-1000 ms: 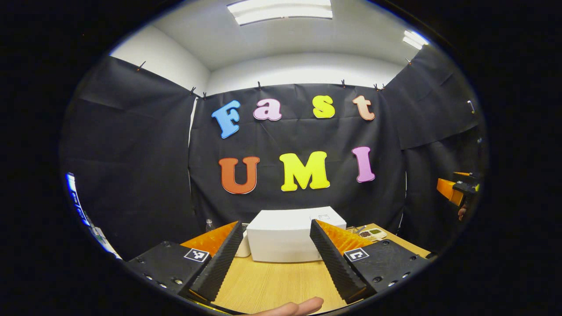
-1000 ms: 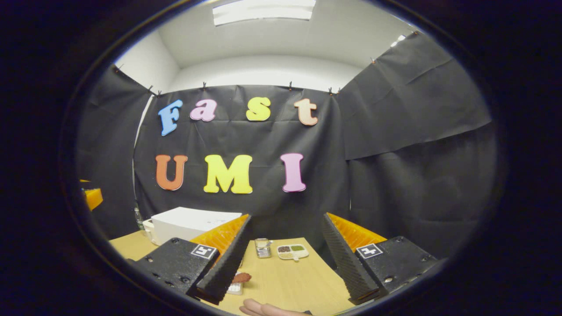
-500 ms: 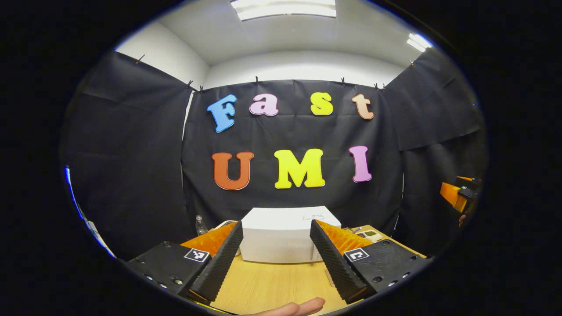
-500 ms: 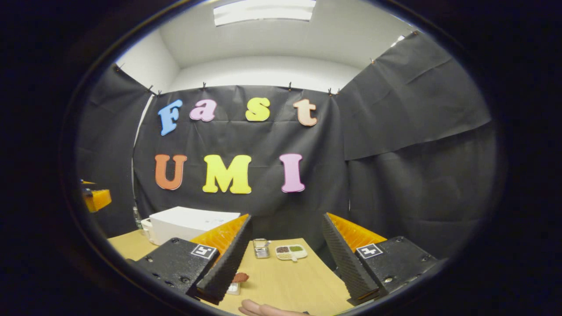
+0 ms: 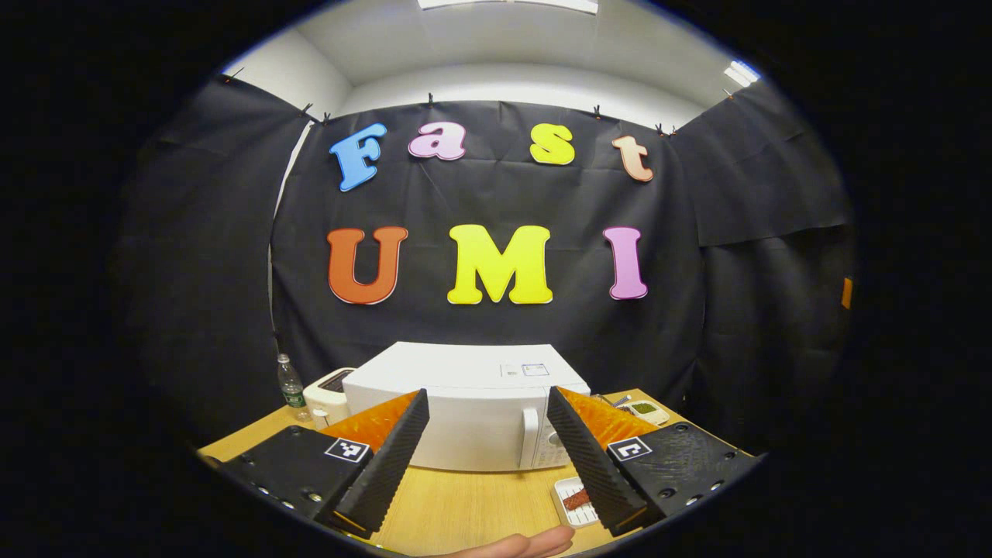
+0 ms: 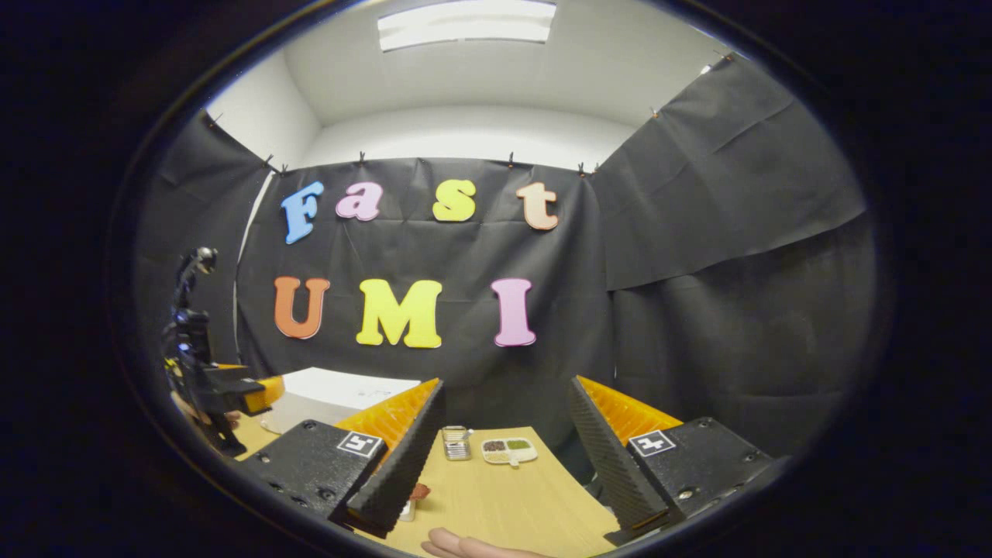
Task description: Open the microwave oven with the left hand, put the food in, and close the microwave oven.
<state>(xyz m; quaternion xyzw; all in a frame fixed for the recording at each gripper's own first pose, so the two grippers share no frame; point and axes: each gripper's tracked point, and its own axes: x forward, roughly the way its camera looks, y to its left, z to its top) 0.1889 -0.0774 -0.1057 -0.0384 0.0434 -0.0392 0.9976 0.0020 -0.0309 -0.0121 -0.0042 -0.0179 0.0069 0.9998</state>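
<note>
The left tool is wide apart and holds nothing. The right tool is too. The microwave sits shut at the counter's back edge. The food tray lies near the front. A wrong reach could bump the tray.

Left gripper view faces the microwave squarely, fairly near; right gripper view sees it off left; both share the worktop.

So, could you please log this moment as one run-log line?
left tool: open, facing microwave | door: closed | food tray: on table | right tool: open, empty
</note>
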